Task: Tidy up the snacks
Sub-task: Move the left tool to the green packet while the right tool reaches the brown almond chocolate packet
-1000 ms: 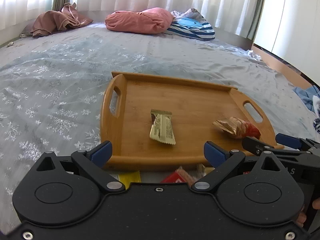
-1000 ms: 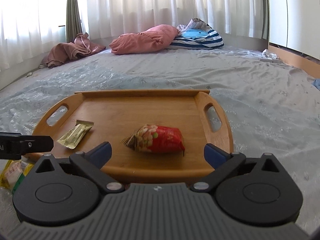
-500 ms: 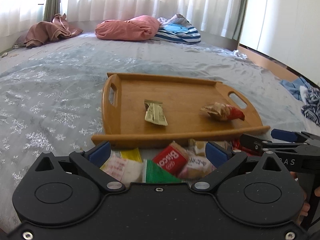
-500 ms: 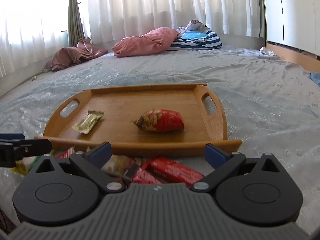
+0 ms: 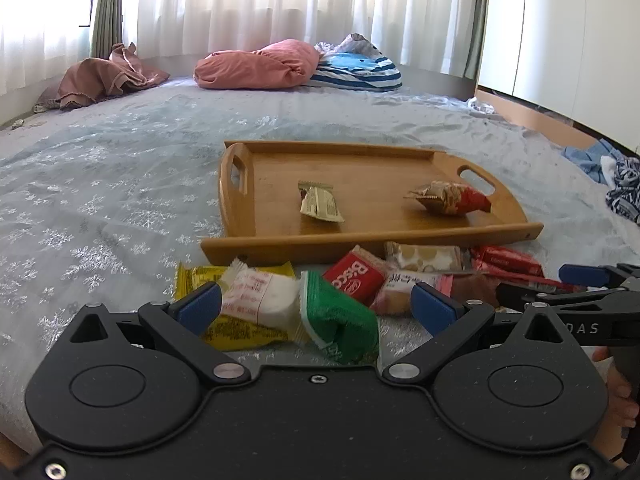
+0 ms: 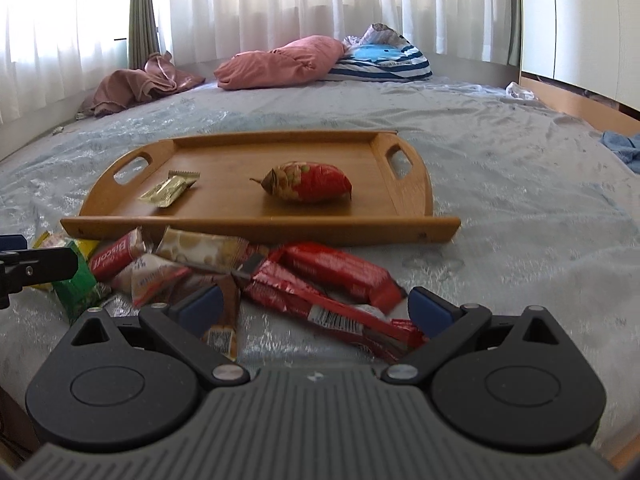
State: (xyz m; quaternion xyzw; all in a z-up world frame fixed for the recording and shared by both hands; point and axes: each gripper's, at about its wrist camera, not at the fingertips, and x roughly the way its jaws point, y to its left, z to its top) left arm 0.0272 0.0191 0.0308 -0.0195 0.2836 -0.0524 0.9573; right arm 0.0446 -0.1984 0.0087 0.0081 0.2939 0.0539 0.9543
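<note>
Both grippers gape wide and empty: the left gripper [image 5: 316,304] over the green packet [image 5: 340,322], the right gripper [image 6: 316,306] over the red bars [image 6: 340,276]. The snack pile lies against the tray's [image 6: 260,230] near rim. On the tray, a gold bar [image 6: 170,189] sits left and a red bag [image 6: 310,182] right.

The left gripper's body [image 5: 316,412] hides the green packet's [image 5: 340,326] near end; its print is unreadable.
</note>
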